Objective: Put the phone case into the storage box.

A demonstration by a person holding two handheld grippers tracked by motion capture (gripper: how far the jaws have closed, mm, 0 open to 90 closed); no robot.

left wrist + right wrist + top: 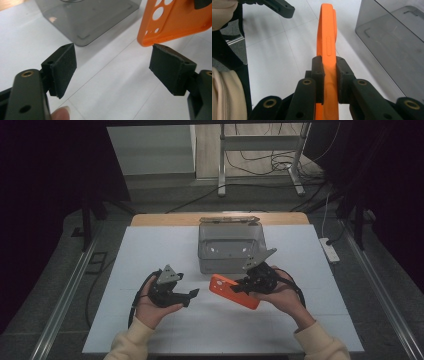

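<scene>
The right tool point(239, 286) is clamped on an orange phone case point(234, 291), its pads pressing both faces near one end, so the case stands on edge and is held just above the white surface point(150, 255). In the high view the case's long axis runs from upper left to lower right, with the camera-cutout end pointing toward the left tool point(194, 295). That tool has its pads apart with nothing between them, and it sits just to the left of the case, close but not touching. In the left gripper view the perforated corner of the case point(175, 20) hangs just beyond the far pad, above and to the right of the open gap, so taking hold of the free end would probably call for a short move in that direction. A grey translucent box point(230, 247) stands just behind the case, near the far edge of the surface; from these angles it is hard to say whether its lid is fully off. Nothing lies between the two tools, and the box is the only close obstacle, behind the right hand point(282, 295).
</scene>
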